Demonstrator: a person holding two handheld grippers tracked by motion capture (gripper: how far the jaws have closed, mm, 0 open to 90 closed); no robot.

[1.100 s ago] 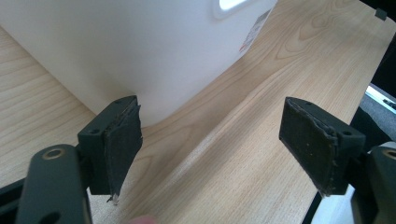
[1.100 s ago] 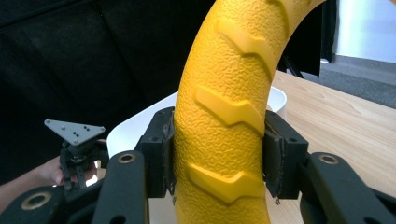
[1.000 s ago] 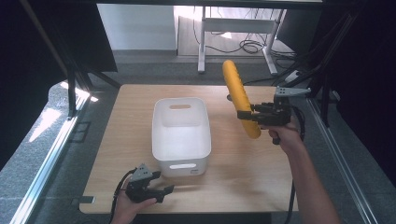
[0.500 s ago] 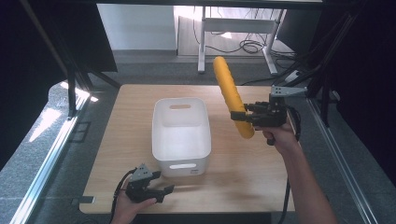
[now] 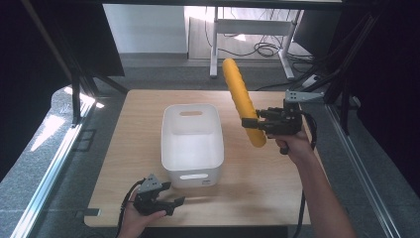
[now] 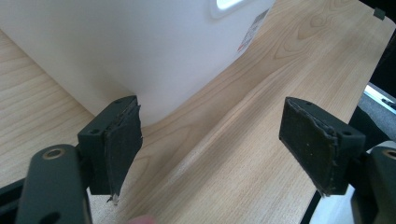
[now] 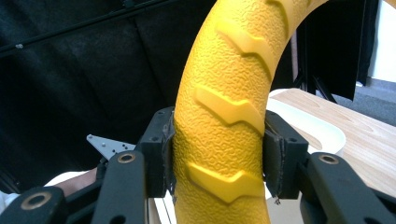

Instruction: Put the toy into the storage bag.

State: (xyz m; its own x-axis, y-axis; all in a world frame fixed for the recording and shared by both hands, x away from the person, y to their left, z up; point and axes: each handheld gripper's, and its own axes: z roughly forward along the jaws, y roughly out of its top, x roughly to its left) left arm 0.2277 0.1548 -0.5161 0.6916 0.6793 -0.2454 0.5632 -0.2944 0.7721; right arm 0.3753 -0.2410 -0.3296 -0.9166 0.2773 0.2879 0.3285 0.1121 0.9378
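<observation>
Right tool [image 5: 253,124] clamped on yellow roll [image 5: 241,101] — roll ends cropped close-up; left tool [image 5: 171,193] apart.

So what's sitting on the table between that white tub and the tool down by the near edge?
Nothing. In the high view only bare wooden table separates the white tub from the left tool, whose jaws stand open.

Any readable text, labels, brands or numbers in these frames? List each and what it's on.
None can be read.
Sticker on the white bin wall, left gripper view: red and dark print, too small and blurred to read.
Same sticker low on the bin's near wall in the high view: a smudge, unreadable.
Yellow textured piece: raised ridges, no lettering.
</observation>
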